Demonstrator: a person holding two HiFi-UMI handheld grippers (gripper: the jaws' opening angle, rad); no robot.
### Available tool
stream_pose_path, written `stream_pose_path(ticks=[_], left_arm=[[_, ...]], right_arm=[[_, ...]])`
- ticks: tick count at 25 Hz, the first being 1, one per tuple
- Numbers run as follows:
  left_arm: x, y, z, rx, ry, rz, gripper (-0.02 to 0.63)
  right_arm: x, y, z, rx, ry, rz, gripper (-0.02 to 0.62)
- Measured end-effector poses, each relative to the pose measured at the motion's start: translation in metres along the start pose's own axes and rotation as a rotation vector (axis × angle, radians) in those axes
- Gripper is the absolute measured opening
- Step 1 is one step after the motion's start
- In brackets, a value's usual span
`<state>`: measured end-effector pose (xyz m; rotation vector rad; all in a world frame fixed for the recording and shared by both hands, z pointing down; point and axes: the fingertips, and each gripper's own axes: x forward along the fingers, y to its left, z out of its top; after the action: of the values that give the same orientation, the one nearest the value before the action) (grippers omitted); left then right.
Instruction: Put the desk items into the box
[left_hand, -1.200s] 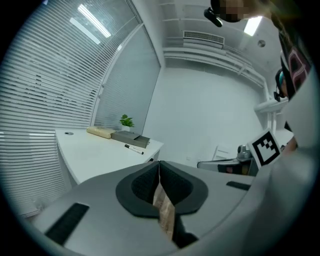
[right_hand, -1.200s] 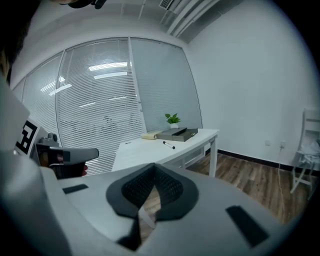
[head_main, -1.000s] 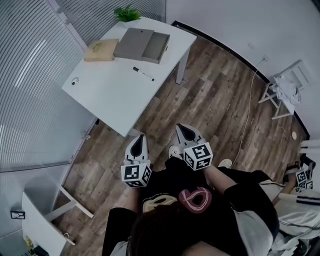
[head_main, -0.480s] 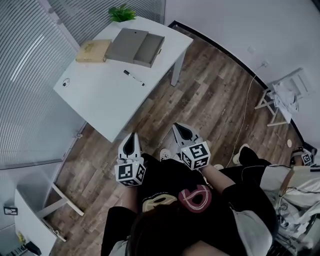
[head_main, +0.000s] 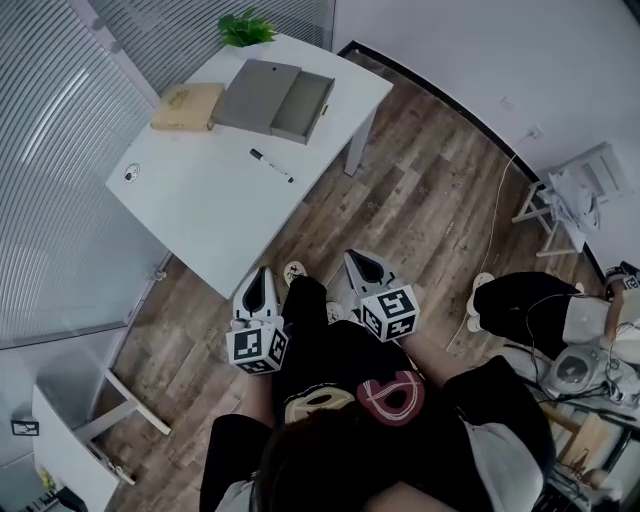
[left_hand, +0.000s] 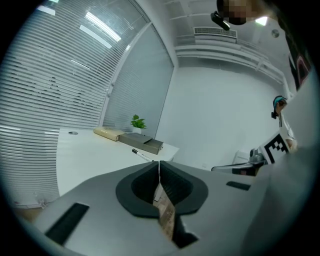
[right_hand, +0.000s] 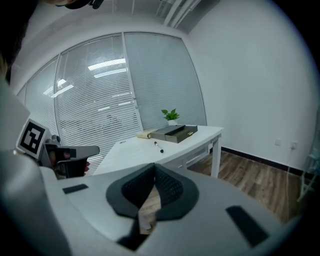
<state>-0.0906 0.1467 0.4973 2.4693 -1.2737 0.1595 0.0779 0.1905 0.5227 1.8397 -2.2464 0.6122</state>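
Note:
On the white desk (head_main: 210, 200) lie a black marker pen (head_main: 271, 165), a tan book (head_main: 187, 105) and a grey box (head_main: 272, 98). The box's flat lid lies beside its open tray. Both grippers hang over the wooden floor in front of the desk, well short of it. My left gripper (head_main: 259, 273) is shut and empty, its jaws meeting tip to tip (left_hand: 159, 163). My right gripper (head_main: 358, 257) is also shut on nothing (right_hand: 154, 166). From both gripper views the pen (left_hand: 141, 154) (right_hand: 158, 146) and the box (left_hand: 142, 142) (right_hand: 175, 132) show far ahead.
A small green plant (head_main: 245, 28) stands at the desk's far corner, and a small round object (head_main: 132, 172) sits near its left edge. Blinds cover the glass wall on the left. Another person (head_main: 530, 300), a white folding stand (head_main: 570, 190) and a floor cable (head_main: 490, 250) are at the right. A second white table (head_main: 70, 440) is lower left.
Both grippers have drifted a little forward, toward the desk, still shut. My foot has stepped forward between them. The person at the right has shifted.

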Motion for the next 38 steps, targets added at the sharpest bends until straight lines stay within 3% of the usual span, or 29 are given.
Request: stream_pose_path(ticks=[11,24,33,38], left_arm=[[0.082,0.052,0.046,-0.002,-0.013,-0.010,0.018],[0.156,0.088,0.076,-0.003,0.004,-0.080,0.018],[0.165,0.102,0.074,-0.034,0.028,-0.018,0.018],[0.170,0.103,0.076,-0.053,0.024,0.032,0.018]], right_arm=[[0.083,-0.022,0.048,0.003,0.016,-0.019,0.011],[0.161,-0.023,0.076,0.027,0.070,-0.012,0.011],[0.196,-0.017,0.079,0.028,0.158,0.041,0.012],[0.217,-0.019,0.083,-0.029,0.212,0.084,0.014]])
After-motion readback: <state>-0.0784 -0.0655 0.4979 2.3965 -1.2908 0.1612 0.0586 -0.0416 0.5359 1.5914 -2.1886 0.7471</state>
